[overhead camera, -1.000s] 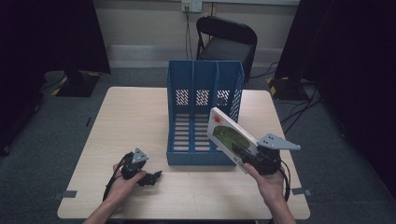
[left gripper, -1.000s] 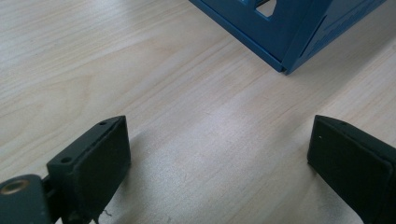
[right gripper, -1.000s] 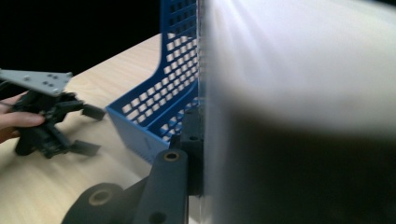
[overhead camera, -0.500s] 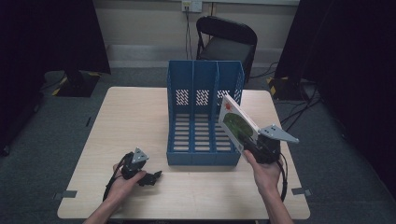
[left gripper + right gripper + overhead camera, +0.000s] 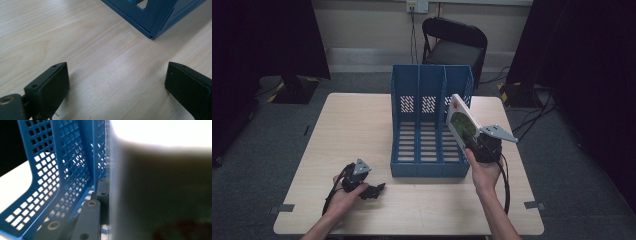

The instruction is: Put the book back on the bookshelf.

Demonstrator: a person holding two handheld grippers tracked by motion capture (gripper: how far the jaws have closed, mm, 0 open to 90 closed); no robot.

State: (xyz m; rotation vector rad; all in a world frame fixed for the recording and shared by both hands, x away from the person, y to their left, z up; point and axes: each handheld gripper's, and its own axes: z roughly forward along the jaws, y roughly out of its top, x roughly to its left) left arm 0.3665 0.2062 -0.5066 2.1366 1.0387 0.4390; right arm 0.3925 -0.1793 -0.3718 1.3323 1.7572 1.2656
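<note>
Fingers of right gripper [image 5: 472, 142] clamp book [image 5: 462, 122] over blue file rack [image 5: 430, 125]; left gripper [image 5: 374, 190] wide

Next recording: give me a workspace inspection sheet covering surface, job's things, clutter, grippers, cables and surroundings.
Surface: light wooden table, bare around the rack.
Job's things: blue three-slot file rack stands mid-table; a thin book, tilted, is at its right slot.
Clutter: nothing seen.
Grippers: right gripper shut on the book; left gripper rests open on the table, nothing between its jaws.
Cables: black cable trails from the right gripper.
Surroundings: black chair behind the table, dark curtains, grey floor.
</note>
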